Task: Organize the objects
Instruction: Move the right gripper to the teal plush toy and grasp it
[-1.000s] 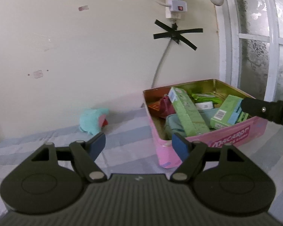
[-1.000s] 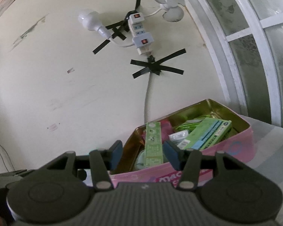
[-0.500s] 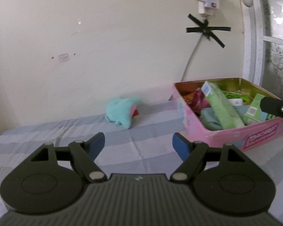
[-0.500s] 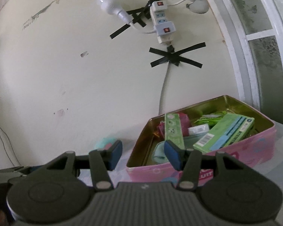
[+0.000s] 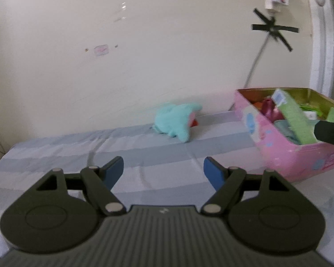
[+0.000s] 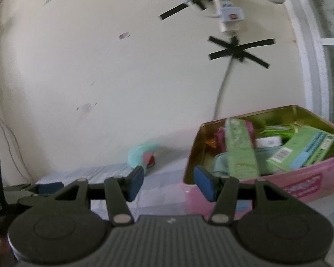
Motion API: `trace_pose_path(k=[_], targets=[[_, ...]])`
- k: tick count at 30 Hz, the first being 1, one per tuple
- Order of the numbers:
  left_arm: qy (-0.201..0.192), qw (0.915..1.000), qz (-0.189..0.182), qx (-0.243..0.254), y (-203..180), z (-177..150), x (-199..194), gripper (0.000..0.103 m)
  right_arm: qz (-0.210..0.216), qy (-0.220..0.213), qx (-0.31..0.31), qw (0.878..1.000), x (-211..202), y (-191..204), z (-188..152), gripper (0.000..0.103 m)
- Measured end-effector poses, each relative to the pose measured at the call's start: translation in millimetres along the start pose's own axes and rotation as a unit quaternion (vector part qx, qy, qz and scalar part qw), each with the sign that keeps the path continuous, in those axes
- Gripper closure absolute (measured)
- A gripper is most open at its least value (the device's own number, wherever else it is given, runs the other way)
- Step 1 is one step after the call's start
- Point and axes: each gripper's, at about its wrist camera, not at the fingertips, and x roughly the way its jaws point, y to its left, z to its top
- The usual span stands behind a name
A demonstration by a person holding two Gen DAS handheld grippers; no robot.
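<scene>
The left gripper, jaws spread and empty, faces a teal plush on the striped cloth, now centred after swinging left. Only the right gripper, also spread, shows the pink tin's packed boxes fully.

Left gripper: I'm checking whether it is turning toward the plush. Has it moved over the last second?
Yes. The left gripper has swung left: the pink tin slid from centre to the right edge, and the teal plush now sits ahead.
</scene>
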Motion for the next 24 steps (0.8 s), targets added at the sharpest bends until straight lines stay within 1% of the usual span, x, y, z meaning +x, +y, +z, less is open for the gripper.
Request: trace_pose_path(k=[6,14,17,18,20,24], targets=[[0.018,0.9994,0.025,-0.013,26.5,-6.3,18.8,0.022,0.026,0.024,-0.023,0.999,26.2,22.3,-7.2,0.049],[0.031,0.9966,0.060,-0.047,71.5,-3.3,47.0,0.022,0.042,0.059,-0.057,0.996,72.5,58.2,-9.6,0.049],[0.030,0.9946,0.083,-0.054,86.5,-4.3,57.2,0.022,0.045,0.069,-0.059,0.995,92.6,67.3,-4.8,0.048],[0.032,0.9940,0.085,-0.061,91.9,-6.2,60.7,0.022,0.045,0.071,-0.061,0.995,98.2,69.4,-3.7,0.047],[0.045,0.9921,0.078,-0.087,103.8,-13.4,67.5,0.022,0.045,0.075,-0.066,0.994,114.4,73.6,-1.2,0.041],[0.085,0.9860,0.062,-0.130,121.1,-22.0,81.6,0.022,0.038,0.100,-0.067,0.992,154.9,77.2,0.4,0.040]])
